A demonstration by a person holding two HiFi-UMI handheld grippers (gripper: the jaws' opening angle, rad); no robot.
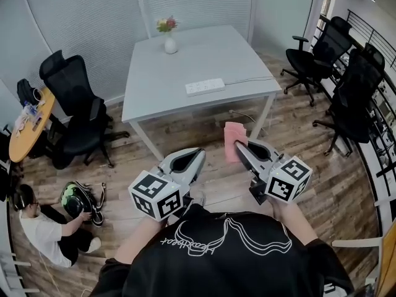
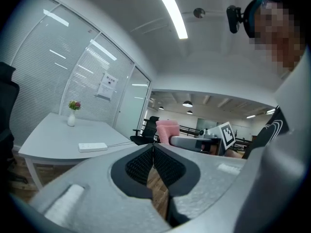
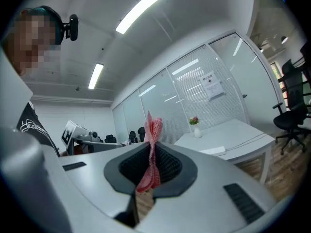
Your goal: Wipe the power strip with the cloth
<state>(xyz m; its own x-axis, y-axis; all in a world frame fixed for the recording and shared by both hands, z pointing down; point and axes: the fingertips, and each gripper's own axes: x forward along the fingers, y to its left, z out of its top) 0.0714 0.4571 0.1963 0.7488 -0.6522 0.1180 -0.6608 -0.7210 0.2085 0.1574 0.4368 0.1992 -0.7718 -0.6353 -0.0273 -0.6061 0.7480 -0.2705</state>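
Note:
A white power strip lies near the front edge of the grey table, its cord running right; it also shows small as the power strip and power strip. My right gripper is shut on a pink cloth, held over the floor well short of the table. The cloth stands up between the jaws. My left gripper is shut with nothing in it, beside the right one. In the left gripper view the jaws of the left gripper meet, and the pink cloth shows beyond.
A white vase with flowers stands at the table's far side. Black office chairs at left and chairs at right flank the table. A person crouches on the wood floor at lower left by a bag.

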